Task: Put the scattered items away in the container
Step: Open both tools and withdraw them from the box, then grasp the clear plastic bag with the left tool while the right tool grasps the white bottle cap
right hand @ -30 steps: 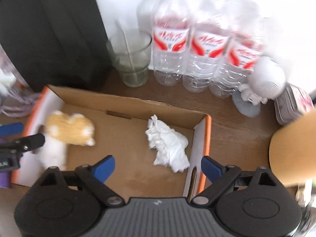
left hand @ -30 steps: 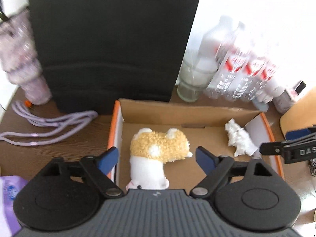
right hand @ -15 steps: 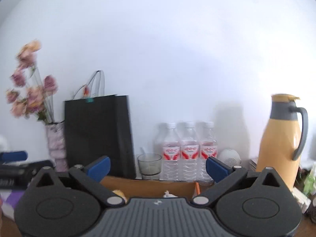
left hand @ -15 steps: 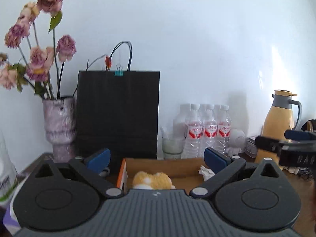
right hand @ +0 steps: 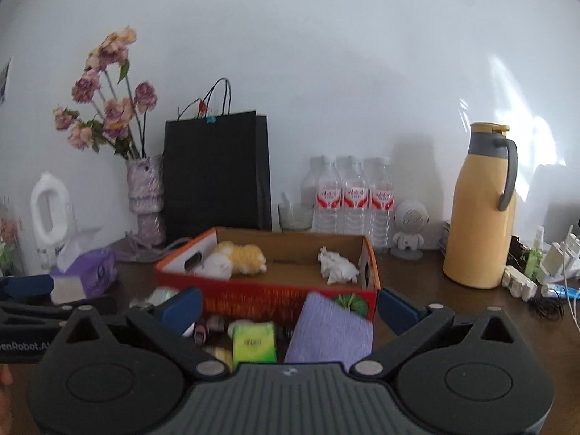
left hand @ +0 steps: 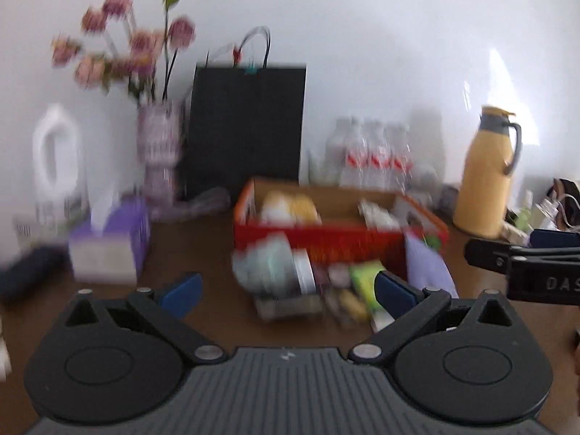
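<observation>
An orange cardboard box (right hand: pixel 268 295) stands mid-table and holds a yellow-and-white plush toy (right hand: pixel 237 259) and a crumpled white tissue (right hand: pixel 339 270). Scattered in front of it lie a purple cloth (right hand: pixel 331 330), a green tissue pack (right hand: pixel 253 342), a small green item (right hand: pixel 349 302), a jar on its side (left hand: pixel 275 266) and several small bits. My right gripper (right hand: pixel 290 308) hovers open over the cloth and pack, holding nothing. My left gripper (left hand: pixel 287 290) is open and empty just short of the jar, in a blurred view.
Behind the box stand a black paper bag (right hand: pixel 215 170), a vase of dried flowers (right hand: pixel 145 199), a glass (right hand: pixel 295 217), water bottles (right hand: pixel 353 195) and a small speaker figure (right hand: pixel 409 230). A yellow jug (right hand: pixel 482 210) and chargers sit right; a purple tissue box (right hand: pixel 87 272) and white bottle (right hand: pixel 47 210) left.
Both grippers have drawn back from right above the box to the near side of the table. The plush toy and tissue stay in the box, and the scattered items in front have come into view.
</observation>
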A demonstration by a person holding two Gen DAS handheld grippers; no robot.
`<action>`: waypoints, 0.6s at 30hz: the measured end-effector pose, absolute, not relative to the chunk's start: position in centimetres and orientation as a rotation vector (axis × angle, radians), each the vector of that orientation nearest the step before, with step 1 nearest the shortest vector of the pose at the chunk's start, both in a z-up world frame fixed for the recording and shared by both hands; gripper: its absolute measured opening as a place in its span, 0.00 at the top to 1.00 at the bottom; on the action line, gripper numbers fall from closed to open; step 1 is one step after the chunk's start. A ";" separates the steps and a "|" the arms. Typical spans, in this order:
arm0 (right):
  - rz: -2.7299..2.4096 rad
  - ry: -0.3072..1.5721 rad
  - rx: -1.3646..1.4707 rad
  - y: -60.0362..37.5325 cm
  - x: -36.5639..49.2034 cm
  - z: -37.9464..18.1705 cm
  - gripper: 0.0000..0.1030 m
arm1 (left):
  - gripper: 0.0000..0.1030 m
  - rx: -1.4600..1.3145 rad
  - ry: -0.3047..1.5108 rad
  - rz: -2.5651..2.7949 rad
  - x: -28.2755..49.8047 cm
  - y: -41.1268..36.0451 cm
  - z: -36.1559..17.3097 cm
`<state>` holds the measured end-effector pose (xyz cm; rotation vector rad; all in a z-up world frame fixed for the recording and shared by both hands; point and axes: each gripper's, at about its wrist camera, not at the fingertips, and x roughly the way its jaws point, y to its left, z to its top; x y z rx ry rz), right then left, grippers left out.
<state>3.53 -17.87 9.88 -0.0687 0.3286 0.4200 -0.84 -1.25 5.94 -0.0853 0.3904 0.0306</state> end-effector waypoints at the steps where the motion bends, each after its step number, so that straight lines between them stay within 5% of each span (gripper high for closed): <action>1: 0.415 0.346 -0.071 -18.1 2.0 9.0 0.00 | 0.00 -0.107 0.424 0.017 -2.3 -1.5 4.8; 7: 0.481 0.440 0.009 -19.6 -4.2 5.6 0.00 | 0.00 -0.042 0.494 0.015 -6.1 -1.3 3.3; 13: 0.462 0.456 -0.003 -19.4 -1.7 6.1 0.03 | 0.01 -0.088 0.447 -0.017 0.2 1.7 6.9; 15: 0.487 0.466 0.007 -19.3 -0.3 6.5 0.06 | 0.17 -0.055 0.418 -0.067 3.7 2.3 7.8; 18: 0.531 0.475 -0.009 -18.6 1.7 6.9 0.10 | 0.27 0.022 0.464 -0.076 9.5 2.8 8.2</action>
